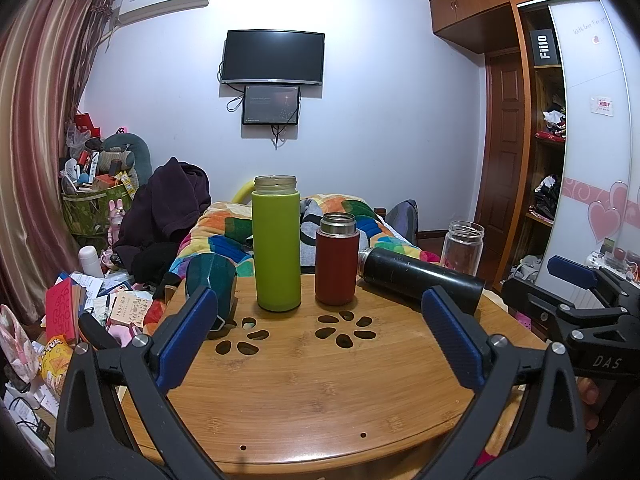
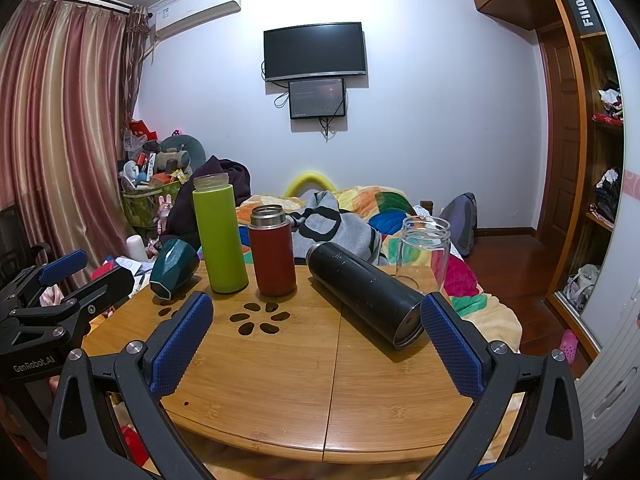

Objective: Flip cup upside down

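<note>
Right now both grippers hover low over the near edge of a round bamboo table [image 1: 304,392], each with its blue-padded fingers spread wide and nothing between them. Taking the tall green bottle [image 1: 278,246] as the landmark: the dark green cup [image 1: 210,284] lies tipped on its side just left of that bottle, at the table's left rim. In the left wrist view the left gripper [image 1: 320,340] has its left finger pad [image 1: 186,336] overlapping the cup's near side, so I cannot tell whether they touch; the cup sits outside the gap, not between the pads. In the right wrist view the cup [image 2: 174,268] shows clearly, with its faceted base facing the camera, well left of the right gripper [image 2: 316,344]. Just right of the green bottle stands a red flask [image 2: 272,252], upright and lidless. Further right a black flask [image 2: 366,292] lies on its side, its base close to the right gripper's right pad [image 2: 452,344]. Beyond it stands a clear glass jar [image 2: 424,252].
</note>
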The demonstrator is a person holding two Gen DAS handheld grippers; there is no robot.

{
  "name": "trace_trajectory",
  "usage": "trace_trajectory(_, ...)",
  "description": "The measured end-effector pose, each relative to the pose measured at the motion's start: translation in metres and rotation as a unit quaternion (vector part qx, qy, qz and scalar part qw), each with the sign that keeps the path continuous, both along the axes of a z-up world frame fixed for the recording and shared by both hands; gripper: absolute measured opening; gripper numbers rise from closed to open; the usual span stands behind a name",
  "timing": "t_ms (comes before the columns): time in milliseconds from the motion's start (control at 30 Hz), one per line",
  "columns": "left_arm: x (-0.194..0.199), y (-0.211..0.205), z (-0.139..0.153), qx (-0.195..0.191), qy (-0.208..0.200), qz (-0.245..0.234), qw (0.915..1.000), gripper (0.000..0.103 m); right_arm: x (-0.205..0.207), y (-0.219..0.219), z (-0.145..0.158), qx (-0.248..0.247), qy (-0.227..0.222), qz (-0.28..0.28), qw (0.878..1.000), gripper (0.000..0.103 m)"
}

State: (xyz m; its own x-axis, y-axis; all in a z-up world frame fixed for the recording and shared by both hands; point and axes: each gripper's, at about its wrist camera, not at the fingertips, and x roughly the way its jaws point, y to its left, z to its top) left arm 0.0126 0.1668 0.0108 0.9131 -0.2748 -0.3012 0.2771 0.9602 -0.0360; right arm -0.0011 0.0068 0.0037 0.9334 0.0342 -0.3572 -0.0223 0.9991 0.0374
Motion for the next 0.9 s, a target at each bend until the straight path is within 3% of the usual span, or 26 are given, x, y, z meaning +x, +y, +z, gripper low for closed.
trace_trajectory(467, 0.005, 0.000, -0.003, 0.003, 0.010, -0.004, 0.9999, 0.103, 0.007, -0.003, -0.003, -0.001, 0.013, 0.011, 1.000, 0.103)
trace_trajectory(733, 0.023, -0.001, -0.008, 0.030, 0.029, 0.004, 0.9991, 0.103, 0.067, -0.025, -0.013, -0.037, 0.085, 0.047, 0.995, 0.103)
trace_trajectory(900, 0.037, 0.006, -0.009, 0.022, 0.044, 0.006, 0.9988, 0.103, 0.114, -0.019, -0.009, -0.093, 0.129, 0.108, 0.981, 0.103)
